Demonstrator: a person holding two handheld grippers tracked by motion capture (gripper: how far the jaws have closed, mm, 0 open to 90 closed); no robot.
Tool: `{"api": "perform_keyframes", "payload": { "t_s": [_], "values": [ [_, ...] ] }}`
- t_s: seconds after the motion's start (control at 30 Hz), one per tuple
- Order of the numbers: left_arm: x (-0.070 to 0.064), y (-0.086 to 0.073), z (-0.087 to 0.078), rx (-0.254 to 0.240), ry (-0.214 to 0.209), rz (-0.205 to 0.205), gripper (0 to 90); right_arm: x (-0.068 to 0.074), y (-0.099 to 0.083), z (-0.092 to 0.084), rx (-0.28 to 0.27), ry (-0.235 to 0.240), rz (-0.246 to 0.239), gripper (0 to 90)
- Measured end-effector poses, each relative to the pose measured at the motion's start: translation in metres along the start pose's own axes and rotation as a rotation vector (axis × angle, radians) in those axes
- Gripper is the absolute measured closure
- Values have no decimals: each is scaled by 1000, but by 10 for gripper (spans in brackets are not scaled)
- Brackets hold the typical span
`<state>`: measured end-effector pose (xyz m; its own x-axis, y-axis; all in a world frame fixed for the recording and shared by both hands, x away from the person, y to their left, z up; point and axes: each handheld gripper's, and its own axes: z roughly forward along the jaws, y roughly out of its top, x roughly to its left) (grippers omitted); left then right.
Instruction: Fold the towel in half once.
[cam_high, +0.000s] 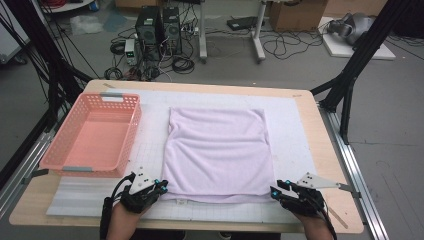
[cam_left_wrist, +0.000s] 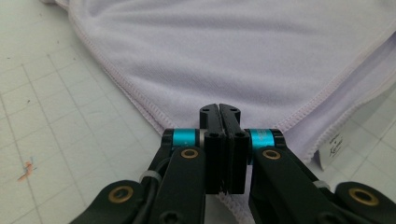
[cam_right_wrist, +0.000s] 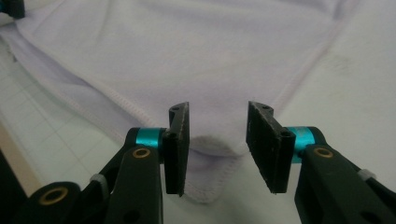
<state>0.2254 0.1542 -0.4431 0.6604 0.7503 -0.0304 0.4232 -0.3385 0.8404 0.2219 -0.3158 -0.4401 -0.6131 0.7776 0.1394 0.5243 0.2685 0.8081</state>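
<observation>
Left gripper (cam_left_wrist: 219, 108) jaws clamped on the towel (cam_high: 217, 152) corner; right gripper (cam_right_wrist: 218, 114) jaws half-open around its corner; folding not begun.

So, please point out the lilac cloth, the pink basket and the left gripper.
lilac cloth (cam_high: 217, 150), high view, middle of its top surface.
pink basket (cam_high: 131, 134), high view, its right wall.
left gripper (cam_left_wrist: 219, 108), left gripper view, tips of its closed jaws.

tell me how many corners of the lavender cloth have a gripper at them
2: the near left corner, where the left gripper is shut on the cloth, and the near right corner, lying between the right gripper's open jaws.
</observation>
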Motion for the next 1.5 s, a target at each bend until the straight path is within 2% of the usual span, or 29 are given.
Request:
{"api": "perform_keyframes", "payload": {
  "t_s": [0.07, 0.17, 0.23, 0.37, 0.57, 0.63, 0.73, 0.83, 0.87, 0.9, 0.93, 0.97, 1.07, 1.13, 1.17, 1.2, 1.23, 1.3, 1.33, 1.4, 1.43, 1.5],
  "values": [
    [1, 1, -3, -9, -6, -8, 884, 1, -2, 7, 16, 5, -20, 667],
    [2, 1, -9, -35, -16, -30, 885, 2, -3, 11, 59, 4, -72, 855],
    [2, 2, -14, -54, -26, -46, 884, 2, -3, 8, 55, 15, -75, 868],
    [1, 3, -23, -76, -41, -52, 884, 2, -2, -2, 41, 28, -89, 876],
    [-3, 0, -37, -91, -54, -53, 885, 2, 1, -20, -15, 65, -108, 876],
    [-3, -2, -41, -87, -60, -55, 886, 3, -1, -21, 6, 97, -103, 876],
    [-4, -7, -42, -49, -69, -57, 886, 4, -5, -21, 36, 102, -113, 875],
    [-6, -13, -33, 5, -91, -59, 881, 4, -8, -15, 82, 75, -122, 846],
    [-7, -14, -32, 8, -107, -73, 832, 3, -9, -15, 93, 85, -114, 800],
    [-6, -13, -31, 5, -100, -86, 731, 2, -9, -15, 90, 89, -101, 717],
    [-5, -12, -31, -10, -88, -113, 603, 1, -9, -17, 63, 80, -74, 644],
    [-3, -11, -32, -31, -77, -129, 543, -1, -7, -19, 32, 82, -37, 639],
    [7, -10, -35, -79, -36, -189, 475, -6, -6, -25, -60, 53, 31, 613],
    [15, -8, -34, -100, -19, -231, 460, -8, -5, -24, -73, 6, 60, 610],
    [19, -7, -31, -102, -10, -249, 460, -7, -4, -22, -59, -19, 68, 610],
    [23, -6, -28, -89, -1, -258, 459, -7, -4, -17, -40, -58, 54, 610],
    [25, -6, -25, -81, 9, -271, 458, -6, -3, -12, -17, -78, 49, 605],
    [27, -7, -17, -37, 9, -284, 461, -4, -4, -2, 9, -94, 47, 574],
    [27, -8, -13, -13, 3, -287, 460, -2, -4, 2, 23, -87, 50, 550],
    [24, -10, -6, 20, -4, -276, 460, 2, -7, 9, 78, -87, 35, 510],
    [22, -10, -3, 31, -7, -272, 460, 6, -8, 9, 77, -104, 13, 500],
    [16, -11, 0, 39, 7, -246, 452, 10, -8, 6, 94, -128, 13, 487]
  ]
}}
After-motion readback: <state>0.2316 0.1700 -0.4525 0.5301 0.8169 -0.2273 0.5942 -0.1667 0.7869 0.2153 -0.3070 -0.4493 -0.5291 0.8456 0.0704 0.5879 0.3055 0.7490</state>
